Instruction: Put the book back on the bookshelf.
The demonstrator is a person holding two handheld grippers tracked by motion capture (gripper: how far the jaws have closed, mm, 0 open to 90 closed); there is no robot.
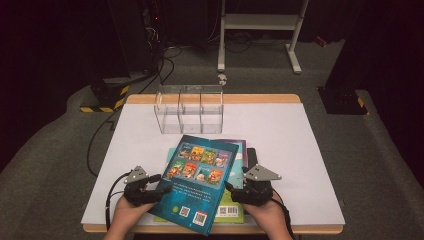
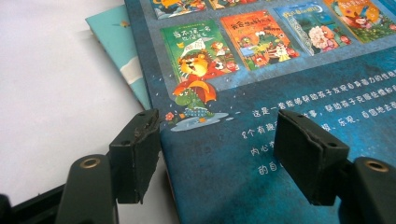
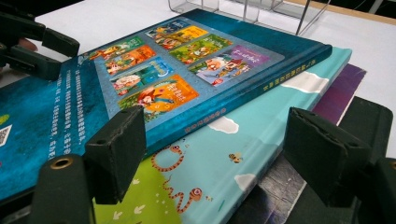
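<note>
Blue book (image 1: 199, 177) located atop book stack (image 3: 243, 154) at near edge of surface (image 1: 300, 150). Left gripper (image 2: 219, 154) jaws open, straddling book's left edge. Right gripper (image 3: 224, 154) jaws open, positioned beside book's spine, nothing gripped.

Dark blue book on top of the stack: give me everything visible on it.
The dark blue book is a glossy hardcover lying flat, back cover up, skewed atop the light blue book. It shows small cartoon cover pictures, white Chinese text and codes near the bottom edge. Its spine faces the right gripper, whose open jaws stand beside it. The left gripper straddles its left edge, jaws open; contact is unclear.
</note>
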